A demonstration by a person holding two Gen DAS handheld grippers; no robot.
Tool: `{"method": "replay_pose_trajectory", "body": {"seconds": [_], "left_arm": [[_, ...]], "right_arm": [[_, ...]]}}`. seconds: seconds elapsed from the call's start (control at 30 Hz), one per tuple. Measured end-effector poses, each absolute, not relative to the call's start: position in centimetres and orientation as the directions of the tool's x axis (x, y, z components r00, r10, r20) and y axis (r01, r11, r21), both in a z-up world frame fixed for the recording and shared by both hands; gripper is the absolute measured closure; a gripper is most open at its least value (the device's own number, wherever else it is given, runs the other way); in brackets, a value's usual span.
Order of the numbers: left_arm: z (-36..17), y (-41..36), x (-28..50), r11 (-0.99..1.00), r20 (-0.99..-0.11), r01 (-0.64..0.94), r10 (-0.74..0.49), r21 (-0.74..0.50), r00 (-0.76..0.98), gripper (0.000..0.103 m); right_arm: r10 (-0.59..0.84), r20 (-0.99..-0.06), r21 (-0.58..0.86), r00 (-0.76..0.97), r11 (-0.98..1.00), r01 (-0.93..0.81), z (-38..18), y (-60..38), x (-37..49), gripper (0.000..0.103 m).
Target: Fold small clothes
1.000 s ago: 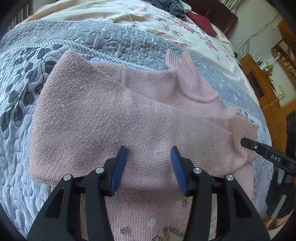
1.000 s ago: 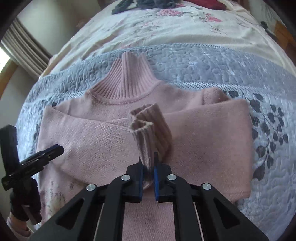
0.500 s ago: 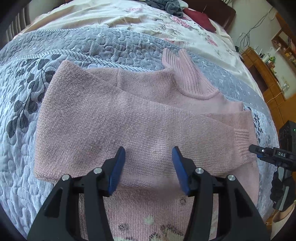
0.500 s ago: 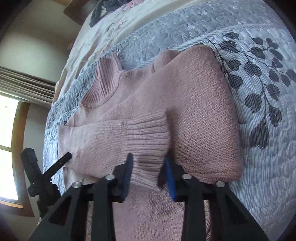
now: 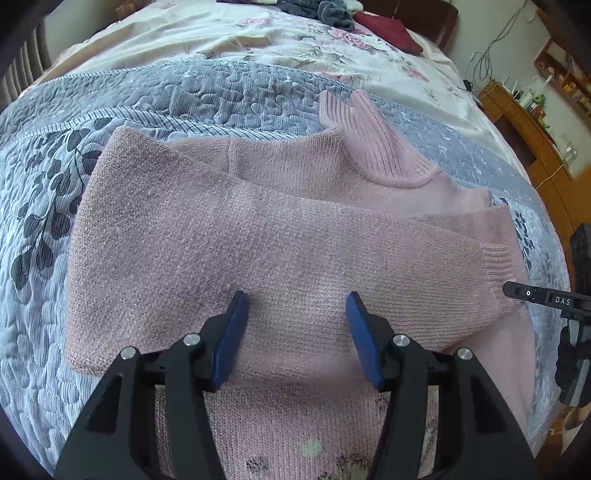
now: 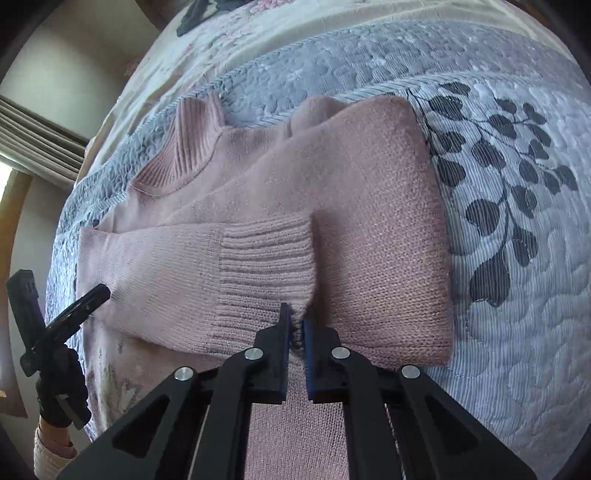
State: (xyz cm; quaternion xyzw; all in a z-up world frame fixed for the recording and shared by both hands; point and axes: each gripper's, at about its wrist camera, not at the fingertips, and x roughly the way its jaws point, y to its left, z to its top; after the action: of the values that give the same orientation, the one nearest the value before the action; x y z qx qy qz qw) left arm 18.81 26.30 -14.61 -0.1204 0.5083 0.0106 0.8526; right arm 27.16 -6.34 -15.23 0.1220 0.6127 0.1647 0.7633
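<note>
White letters reading "DAS" are showing on the black finger of the right gripper, which is reaching in at the right edge of the left wrist view. The pink sweater is lying flat on the grey quilt, directly ahead of and beneath both tools. Its ribbed collar is pointing away from the grippers, towards the floral sheet, while the folded sleeves are running crosswise. The left gripper is hovering over the sleeve with its blue pads spread wide, gripping nothing. From its own wrist view, the right gripper is pinching the corner of the ribbed cuff, jaws nearly together.
</note>
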Motion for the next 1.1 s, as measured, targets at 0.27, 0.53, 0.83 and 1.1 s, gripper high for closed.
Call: {"method": "replay_pose_trajectory", "body": {"seconds": [0.27,0.53,0.83,1.1], "left_arm": [[-14.7,25.6,19.0,0.983,-0.875,-0.105,-0.085,-0.153,0.476,0.043],[-10.4,25.9,23.2,0.976,-0.847,-0.081,-0.132,-0.201,0.515,0.036],[-11.2,25.6,34.5,0.985,-0.886,-0.078,-0.101,-0.153,0.452,0.036],[-15.7,26.0,39.9,0.970,-0.912,-0.122,-0.151,-0.212,0.381,0.038]], "right_arm": [[0.356,-0.913,0.324,0.200,0.930,-0.176,-13.8,-5.4,27.2,0.085],[0.405,-0.863,0.303,0.301,0.894,-0.330,-7.6,-2.2,31.7,0.061],[0.450,-0.867,0.377,0.215,0.873,-0.309,-11.3,3.9,42.6,0.059],[0.463,-0.875,0.413,0.142,0.866,-0.280,-16.0,7.3,48.1,0.057]]}}
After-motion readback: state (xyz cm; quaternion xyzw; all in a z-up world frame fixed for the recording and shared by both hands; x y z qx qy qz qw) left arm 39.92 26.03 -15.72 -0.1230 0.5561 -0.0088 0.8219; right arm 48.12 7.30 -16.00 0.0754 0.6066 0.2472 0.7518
